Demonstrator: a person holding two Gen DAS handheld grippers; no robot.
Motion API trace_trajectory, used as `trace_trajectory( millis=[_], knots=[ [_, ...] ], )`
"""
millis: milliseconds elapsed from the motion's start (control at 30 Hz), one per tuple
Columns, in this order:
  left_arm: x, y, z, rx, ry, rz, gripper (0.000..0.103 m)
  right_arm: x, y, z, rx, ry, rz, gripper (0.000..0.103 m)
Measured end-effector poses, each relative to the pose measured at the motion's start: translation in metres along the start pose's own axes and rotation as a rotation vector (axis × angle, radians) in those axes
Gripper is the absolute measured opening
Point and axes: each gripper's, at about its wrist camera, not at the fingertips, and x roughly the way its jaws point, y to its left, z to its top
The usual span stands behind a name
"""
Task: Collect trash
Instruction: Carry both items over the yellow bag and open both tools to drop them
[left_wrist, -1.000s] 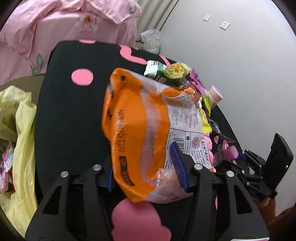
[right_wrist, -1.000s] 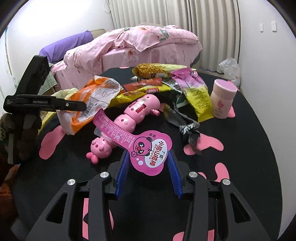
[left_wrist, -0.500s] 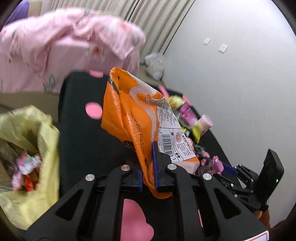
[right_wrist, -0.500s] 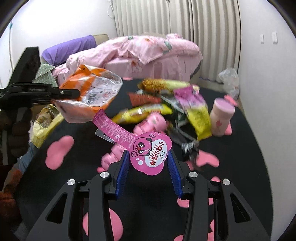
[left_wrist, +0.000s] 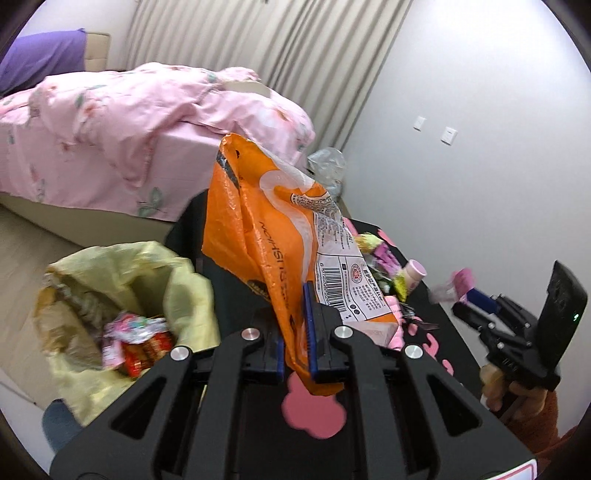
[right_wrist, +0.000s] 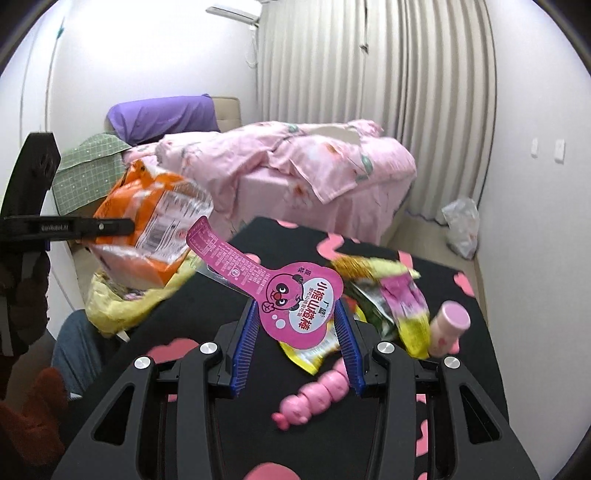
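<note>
My left gripper (left_wrist: 294, 332) is shut on a large orange snack bag (left_wrist: 280, 240) and holds it in the air above the black table's left edge; the bag also shows in the right wrist view (right_wrist: 147, 225). A yellow trash bag (left_wrist: 122, 295) with wrappers inside hangs open beside the table, left of and below the orange bag. My right gripper (right_wrist: 297, 339) is shut on a pink bear-face wrapper (right_wrist: 291, 299), lifted above the table. Several more wrappers (right_wrist: 384, 291) lie on the table ahead of it.
The black table (right_wrist: 406, 424) has pink cloud patches. A pink caterpillar toy (right_wrist: 317, 395) and a pink bottle (right_wrist: 448, 328) lie on it. A bed with a pink quilt (right_wrist: 295, 173) stands behind. A clear plastic bag (right_wrist: 461, 225) lies on the floor by the wall.
My left gripper closed on the orange bag and lifted it off the table toward the yellow trash bag. My right gripper rose from the table with the pink wrapper.
</note>
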Motion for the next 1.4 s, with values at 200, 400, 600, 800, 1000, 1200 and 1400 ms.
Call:
trace_trajectory(
  millis=[200, 400, 600, 800, 1000, 1200, 1400],
  knots=[
    [-0.034, 0.043, -0.009, -0.029, -0.036, 0.105, 0.008, 0.002, 0.035, 0.018, -0.055, -0.009, 0.039, 0.04],
    [-0.048, 0.081, -0.019, -0.082, -0.036, 0.168, 0.008, 0.016, 0.07, 0.027, -0.119, 0.013, 0.078, 0.04],
    [-0.043, 0.11, -0.023, -0.101, -0.032, 0.273, 0.008, 0.033, 0.092, 0.032, -0.183, 0.034, 0.097, 0.04],
    [-0.007, 0.141, -0.029, -0.029, 0.061, 0.496, 0.008, 0.051, 0.103, 0.041, -0.223, 0.037, 0.103, 0.04],
    [0.049, 0.141, -0.06, -0.013, 0.235, 0.364, 0.008, 0.08, 0.108, 0.048, -0.227, 0.066, 0.144, 0.04],
    [0.056, 0.156, -0.068, -0.206, 0.267, 0.151, 0.008, 0.135, 0.126, 0.061, -0.271, 0.112, 0.231, 0.04],
    [0.031, 0.164, -0.055, -0.225, 0.213, 0.149, 0.018, 0.193, 0.17, 0.057, -0.321, 0.169, 0.341, 0.04]
  ],
)
